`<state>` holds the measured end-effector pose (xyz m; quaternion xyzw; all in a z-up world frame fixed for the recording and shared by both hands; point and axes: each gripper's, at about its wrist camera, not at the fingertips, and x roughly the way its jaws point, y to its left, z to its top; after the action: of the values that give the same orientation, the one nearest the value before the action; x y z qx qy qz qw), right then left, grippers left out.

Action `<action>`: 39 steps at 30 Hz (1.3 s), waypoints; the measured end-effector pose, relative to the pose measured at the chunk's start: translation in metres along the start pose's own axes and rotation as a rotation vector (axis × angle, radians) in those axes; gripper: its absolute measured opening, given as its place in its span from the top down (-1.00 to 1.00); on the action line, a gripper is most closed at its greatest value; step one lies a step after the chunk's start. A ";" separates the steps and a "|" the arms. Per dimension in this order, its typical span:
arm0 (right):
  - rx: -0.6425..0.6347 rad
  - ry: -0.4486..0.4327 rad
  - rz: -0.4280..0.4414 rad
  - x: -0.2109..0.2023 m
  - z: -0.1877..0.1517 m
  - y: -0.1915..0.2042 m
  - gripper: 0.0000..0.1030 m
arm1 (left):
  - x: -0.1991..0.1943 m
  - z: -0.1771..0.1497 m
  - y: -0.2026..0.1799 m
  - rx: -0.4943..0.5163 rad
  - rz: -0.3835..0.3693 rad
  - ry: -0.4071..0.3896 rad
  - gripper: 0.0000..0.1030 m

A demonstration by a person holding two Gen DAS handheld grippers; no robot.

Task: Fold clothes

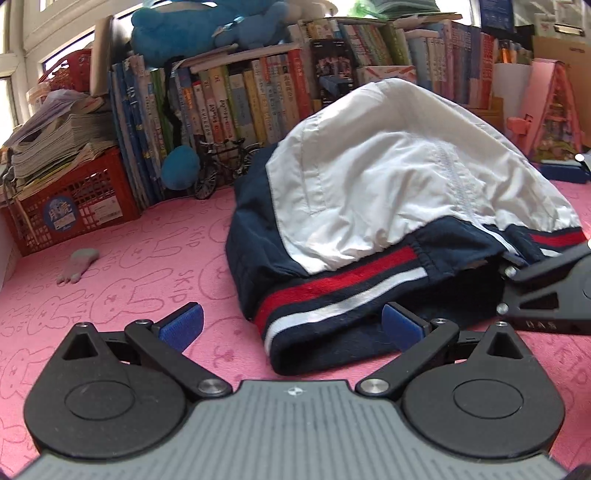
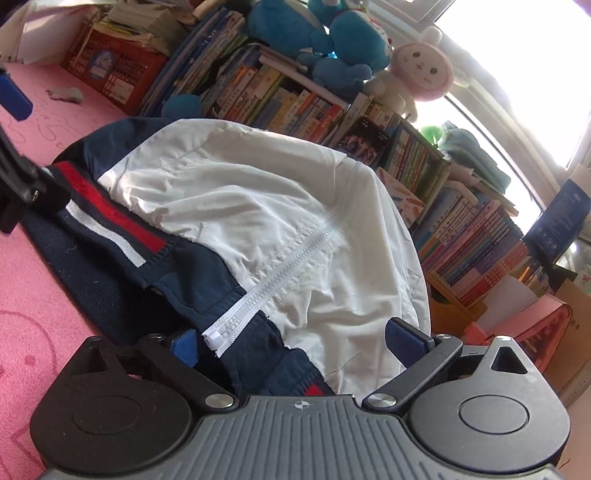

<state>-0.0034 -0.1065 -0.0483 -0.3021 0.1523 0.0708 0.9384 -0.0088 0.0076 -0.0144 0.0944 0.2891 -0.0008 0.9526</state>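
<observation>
A white and navy jacket (image 1: 388, 177) with a red and white striped hem (image 1: 332, 295) lies bunched in a mound on the pink mat (image 1: 129, 266). My left gripper (image 1: 291, 326) is open low over the mat, and the hem's left corner lies between its blue pads. My right gripper (image 2: 293, 343) is open too, straddling the hem where the white zipper (image 2: 266, 284) ends. The jacket (image 2: 277, 206) fills the middle of the right wrist view. Neither gripper is closed on the cloth. The right gripper's black linkage (image 1: 546, 291) touches the hem from the right.
A row of books (image 1: 240, 99) lines the back, with blue plush toys (image 1: 192, 29) on top. To the left stand a red crate (image 1: 74, 210) with stacked papers and a model bicycle (image 1: 221, 166). A small grey cloth item (image 1: 79, 264) lies on the mat. A pink box (image 1: 554, 110) stands at the right.
</observation>
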 end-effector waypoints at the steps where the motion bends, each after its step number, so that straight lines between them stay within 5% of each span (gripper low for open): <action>1: 0.028 -0.015 0.006 -0.004 0.001 -0.005 -0.80 | -0.001 -0.002 -0.011 0.042 -0.027 -0.013 -1.00; 5: 0.116 -0.071 0.057 -0.019 0.007 -0.023 -0.39 | 0.008 -0.003 -0.049 0.178 0.003 -0.061 -1.00; 11: 0.077 -0.124 0.073 -0.036 0.011 -0.027 -0.27 | 0.031 0.025 -0.041 0.051 0.135 -0.155 -1.00; 15: 0.102 -0.030 0.047 -0.023 -0.006 -0.032 -0.22 | 0.038 0.042 -0.004 -0.038 0.322 -0.202 -1.00; 21: 0.225 0.146 -0.078 -0.001 -0.049 -0.069 -0.09 | 0.035 0.021 0.047 -0.014 0.485 -0.168 -1.00; 23: 0.317 0.170 -0.033 0.003 -0.054 -0.090 -0.14 | 0.031 0.013 0.063 -0.025 0.457 -0.147 -1.00; 26: 0.385 0.155 0.026 0.017 -0.038 -0.100 -0.14 | 0.025 0.018 0.079 0.016 0.505 -0.142 -1.00; 30: 0.322 0.058 0.089 0.054 0.037 -0.087 -0.09 | 0.000 0.054 0.120 -0.023 0.656 -0.246 -1.00; 33: 0.276 -0.017 0.093 0.046 0.059 -0.089 -0.11 | -0.032 0.063 0.150 -0.121 0.675 -0.290 -1.00; 35: 0.234 -0.047 0.085 0.033 0.057 -0.092 -0.25 | -0.041 0.052 0.150 -0.102 0.659 -0.267 -1.00; 39: 0.149 -0.107 0.069 0.008 0.054 -0.098 -0.42 | -0.043 -0.002 0.121 -0.004 0.491 -0.143 -1.00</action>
<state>0.0388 -0.1536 0.0438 -0.2217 0.1173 0.1077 0.9620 -0.0390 0.1245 0.0299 0.1597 0.1896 0.2245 0.9424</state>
